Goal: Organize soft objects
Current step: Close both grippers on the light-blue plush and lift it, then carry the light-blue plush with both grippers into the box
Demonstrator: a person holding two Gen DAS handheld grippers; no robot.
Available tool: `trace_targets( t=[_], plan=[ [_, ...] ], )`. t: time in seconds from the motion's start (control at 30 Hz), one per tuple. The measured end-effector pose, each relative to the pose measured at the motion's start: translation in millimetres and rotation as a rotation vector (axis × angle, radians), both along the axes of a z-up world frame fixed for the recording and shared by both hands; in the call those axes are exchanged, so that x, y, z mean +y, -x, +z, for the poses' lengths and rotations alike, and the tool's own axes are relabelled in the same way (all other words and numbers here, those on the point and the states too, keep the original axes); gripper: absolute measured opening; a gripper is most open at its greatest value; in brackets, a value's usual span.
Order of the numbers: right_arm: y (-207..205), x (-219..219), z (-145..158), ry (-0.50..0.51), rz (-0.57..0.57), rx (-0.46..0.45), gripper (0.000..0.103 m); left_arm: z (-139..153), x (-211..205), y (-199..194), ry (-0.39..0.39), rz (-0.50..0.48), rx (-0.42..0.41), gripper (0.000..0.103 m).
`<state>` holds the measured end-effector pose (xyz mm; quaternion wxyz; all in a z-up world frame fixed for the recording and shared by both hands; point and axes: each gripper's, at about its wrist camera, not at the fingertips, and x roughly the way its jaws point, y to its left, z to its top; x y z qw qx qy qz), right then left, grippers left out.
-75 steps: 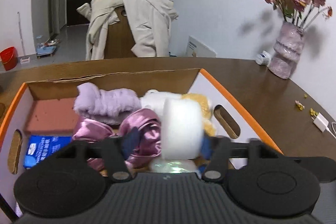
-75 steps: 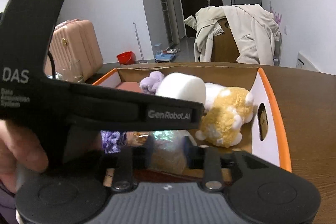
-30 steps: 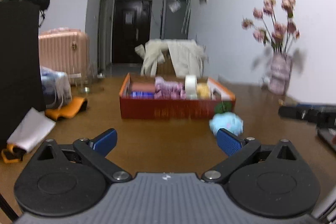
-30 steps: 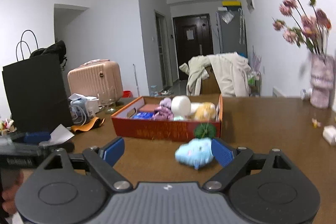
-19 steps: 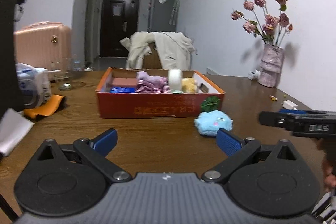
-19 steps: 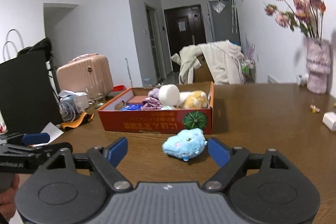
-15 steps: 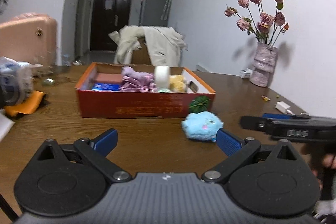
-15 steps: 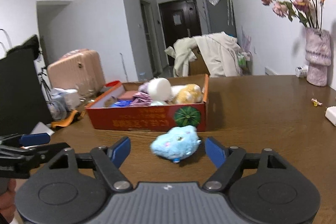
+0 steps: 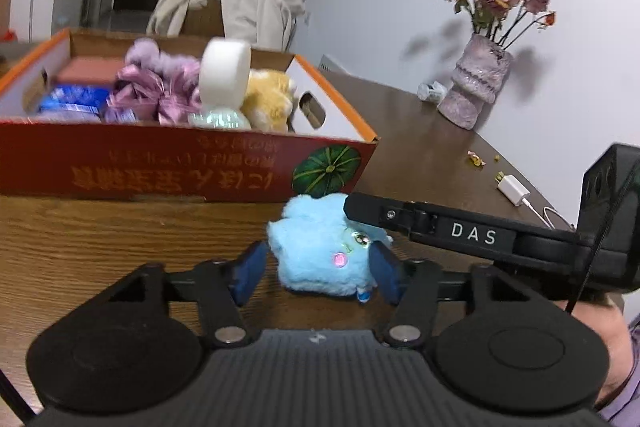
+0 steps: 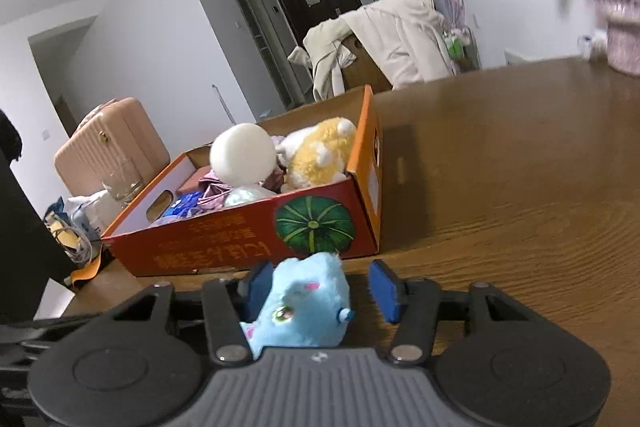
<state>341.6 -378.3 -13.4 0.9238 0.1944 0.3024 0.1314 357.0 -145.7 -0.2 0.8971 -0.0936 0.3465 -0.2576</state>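
Note:
A light blue plush toy (image 9: 326,247) lies on the wooden table in front of the red cardboard box (image 9: 180,171). My left gripper (image 9: 316,277) is open, its blue pads on either side of the toy. My right gripper (image 10: 320,291) is also open around the same toy (image 10: 304,311), which lies against its left pad, with a gap to the right pad. The right gripper's black arm (image 9: 460,235) crosses over the toy in the left wrist view. The box holds a white foam roll (image 9: 224,73), a yellow plush (image 9: 268,101), purple cloths (image 9: 160,83) and a blue packet (image 9: 68,105).
A pink vase of dried roses (image 9: 476,87) stands at the table's far right, with a white charger (image 9: 514,193) near the edge. A chair draped with a cream coat (image 10: 384,43) is behind the table. A pink suitcase (image 10: 108,147) and a glass (image 10: 122,185) are at the left.
Both grippers have moved back from the box and then forward and down to the blue plush toy. Their open jaws now straddle it, where half a second ago it lay ahead of them.

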Motion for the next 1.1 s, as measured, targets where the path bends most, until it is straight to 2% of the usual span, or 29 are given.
trace_targets(
  t=[0.03,0.13,0.27,0.47,0.6,0.87,0.97,1.1],
  plan=[
    [-2.8,0.6,-3.8,-0.006,0.007,0.008,0.037,-4.4,0.4,-3.9,0.012,-0.001,0.014,0.051],
    [-5.1,-0.2,-11.6,-0.048,0.033,0.007,0.032,-16.0,0.7,-10.2,0.042,-0.021,0.044,0.045],
    [-3.9,-2.3,-16.1,-0.063,0.034,-0.002,0.029,-17.2,2.3,-9.1,0.055,-0.034,0.033,0.042],
    [1.0,4.4,-12.6,-0.015,0.036,-0.030,0.027,-18.8,4.4,-11.6,0.082,-0.033,0.047,0.041],
    [5.1,0.7,-9.6,-0.047,0.033,-0.005,0.026,-16.0,6.4,-7.6,0.084,-0.029,0.053,0.040],
    [95.8,7.8,25.0,-0.120,-0.009,-0.080,0.026,21.1,29.3,75.0,0.109,-0.082,-0.035,0.037],
    [117.5,12.1,34.6,-0.104,-0.014,-0.105,0.026,30.9,31.6,96.4,0.110,-0.089,-0.063,0.037],
    [131.2,15.6,46.7,-0.070,-0.026,-0.136,0.026,39.8,32.5,106.4,0.131,-0.090,-0.078,0.037]
  ],
)
